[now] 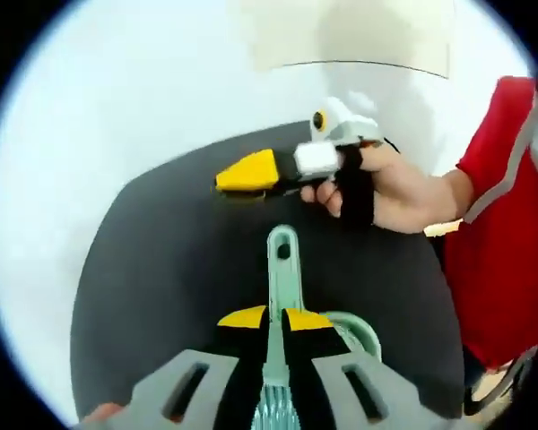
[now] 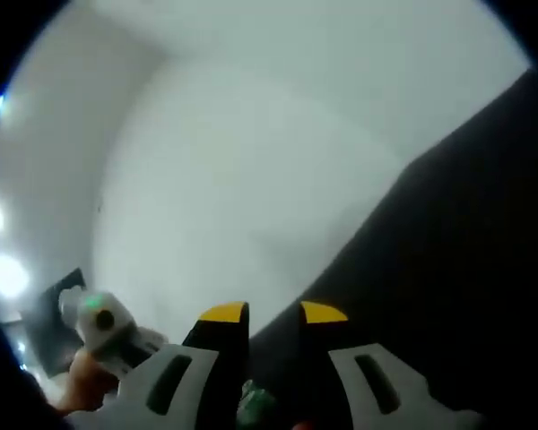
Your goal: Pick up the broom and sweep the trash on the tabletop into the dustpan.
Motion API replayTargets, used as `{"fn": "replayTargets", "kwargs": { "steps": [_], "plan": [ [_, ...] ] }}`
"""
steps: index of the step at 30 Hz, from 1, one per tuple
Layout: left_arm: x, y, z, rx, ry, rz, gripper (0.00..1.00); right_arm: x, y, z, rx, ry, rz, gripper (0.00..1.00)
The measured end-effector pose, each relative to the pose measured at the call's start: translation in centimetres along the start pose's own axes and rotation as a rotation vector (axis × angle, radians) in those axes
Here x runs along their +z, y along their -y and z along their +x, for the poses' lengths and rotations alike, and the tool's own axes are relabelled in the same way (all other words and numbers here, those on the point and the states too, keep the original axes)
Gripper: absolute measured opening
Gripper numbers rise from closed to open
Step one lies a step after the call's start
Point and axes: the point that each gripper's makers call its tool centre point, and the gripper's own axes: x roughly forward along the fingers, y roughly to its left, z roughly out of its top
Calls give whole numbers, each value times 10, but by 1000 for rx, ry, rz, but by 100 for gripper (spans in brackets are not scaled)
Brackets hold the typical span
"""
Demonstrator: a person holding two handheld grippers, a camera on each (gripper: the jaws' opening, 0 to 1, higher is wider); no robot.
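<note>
The dark tabletop (image 1: 161, 269) spreads beneath both tools, and no trash can be made out on it. The left gripper (image 1: 275, 319) is clamped on a pale green handle (image 1: 282, 269), probably the dustpan's or the broom's; I cannot tell which. The right gripper (image 1: 247, 172) hovers over the table's far side, its yellow-tipped jaws parted around something green (image 2: 255, 405), hold unclear; steady that handle low and level before sweeping.
</note>
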Motion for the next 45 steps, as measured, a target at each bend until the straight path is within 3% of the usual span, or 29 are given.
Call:
{"fn": "replayTargets", "kwargs": {
  "steps": [1,3,4,6,10,18,25,26,27,28,30,33,36,38,39,40,42,43,45],
  "plan": [
    [5,2,3,-3,21,27,4,-3,8,-1,-51,-21,-54,24],
    [2,-3,8,30,-7,56,4,-10,18,-2,-127,-70,-166,24],
    [1,-7,10,50,-19,85,3,-12,18,-1,-134,-84,-180,24],
    [-2,-8,16,46,-37,85,2,-16,16,1,-126,-99,-161,24],
    [-2,-5,22,23,-18,62,0,-17,19,0,-135,-108,-152,24],
    [-7,-4,23,39,-3,63,0,-17,17,0,-130,-103,-157,24],
    [-11,-3,9,54,-1,63,2,-18,19,-3,-137,-113,-184,24],
    [-14,-3,8,57,-5,58,3,-22,17,-4,-119,-149,-194,24],
    [-15,-2,6,62,-3,67,3,-34,13,-10,-90,-242,-133,24],
    [-17,-1,4,63,3,83,2,-38,9,-13,-59,-290,-97,24],
    [-21,1,-2,59,16,81,3,-37,1,-23,24,-375,-130,26],
    [-20,0,-6,50,64,21,2,-26,-14,-46,105,-405,-238,30],
    [-11,-1,-8,26,129,-40,2,-39,-19,-53,141,-439,-222,31],
    [-5,1,-7,-3,161,-56,1,-53,-20,-54,183,-499,-248,31],
    [-2,1,-6,-10,171,-58,1,-58,-18,-54,187,-534,-312,31],
    [0,0,-5,-9,176,-61,1,-59,-17,-52,214,-561,-461,31],
    [3,0,-4,-11,183,-56,1,-71,-13,-56,215,-645,-622,31],
    [5,0,-3,-15,187,-56,1,-77,-10,-56,214,-680,-663,31],
    [6,2,0,-46,190,-70,0,-85,-12,-52,238,-687,-672,27]
  ]
}}
